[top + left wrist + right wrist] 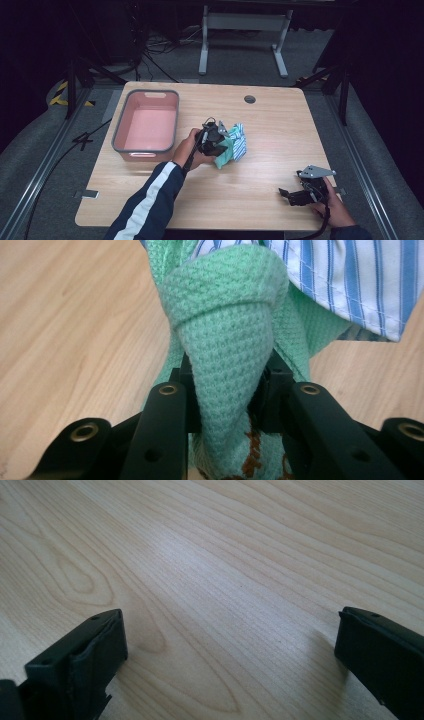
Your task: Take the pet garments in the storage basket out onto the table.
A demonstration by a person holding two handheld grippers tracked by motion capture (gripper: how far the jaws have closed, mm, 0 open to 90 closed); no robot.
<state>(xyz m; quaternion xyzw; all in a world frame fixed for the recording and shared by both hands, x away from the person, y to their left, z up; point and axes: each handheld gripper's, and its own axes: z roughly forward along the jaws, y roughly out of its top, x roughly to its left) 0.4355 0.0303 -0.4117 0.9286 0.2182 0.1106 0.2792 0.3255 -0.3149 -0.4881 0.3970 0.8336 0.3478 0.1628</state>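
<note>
I logged my left gripper [216,141] at mid-surface [280,130], jaws clamped on a green knit cloth [227,340]; its own view revealed brown stitching, no legible lettering, against a striped cloth [350,275]. Right gripper [295,196]: jaws wide, empty. Pink bin [148,95] stood left.

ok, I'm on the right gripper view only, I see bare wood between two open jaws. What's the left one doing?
Observer: The left gripper is shut on a fold of the green knit cloth.
Operator: Anything else in that bundle?
Observer: A blue-and-white striped cloth lies against the green one.
Operator: Where would it go?
Observer: Possibly the pink bin just left of the bundle, which looks empty.
Operator: And my gripper?
Observer: The right gripper rests near the table's front right corner, apart from the cloths.
</note>
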